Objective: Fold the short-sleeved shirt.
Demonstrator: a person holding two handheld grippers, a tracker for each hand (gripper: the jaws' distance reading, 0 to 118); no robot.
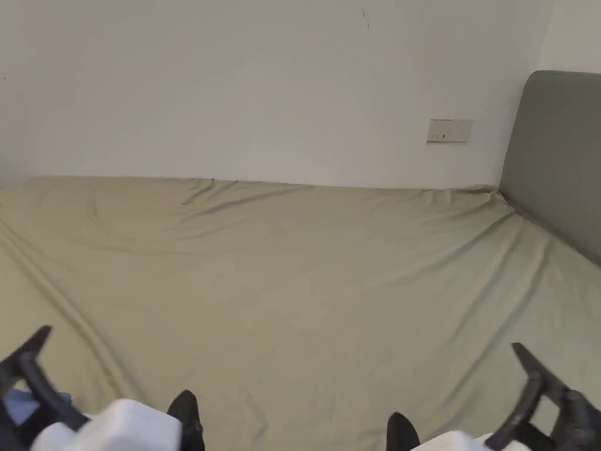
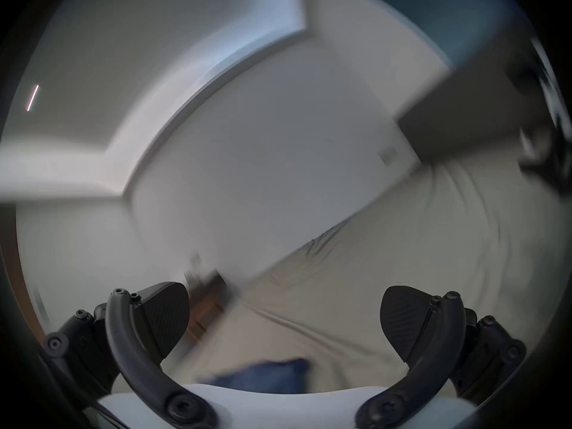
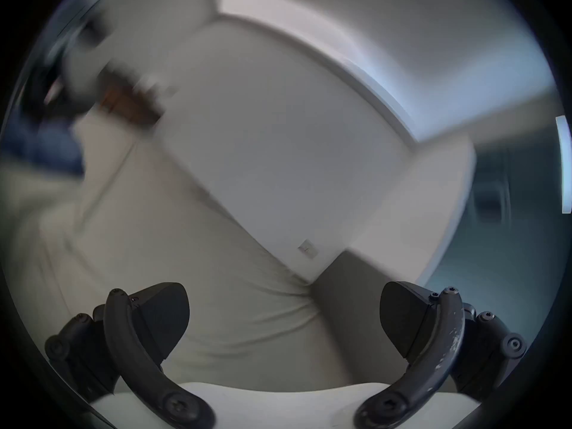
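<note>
Hovering over the bed point(image 1: 293, 282), left gripper point(image 2: 284, 321) and right gripper point(image 3: 284, 321), both wide, empty; blue cloth point(image 2: 263, 374) near left gripper warrants grasping first.

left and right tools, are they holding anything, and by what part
Nothing is held. The left tool and the right tool both stand open with empty jaws above the bed sheet.
</note>
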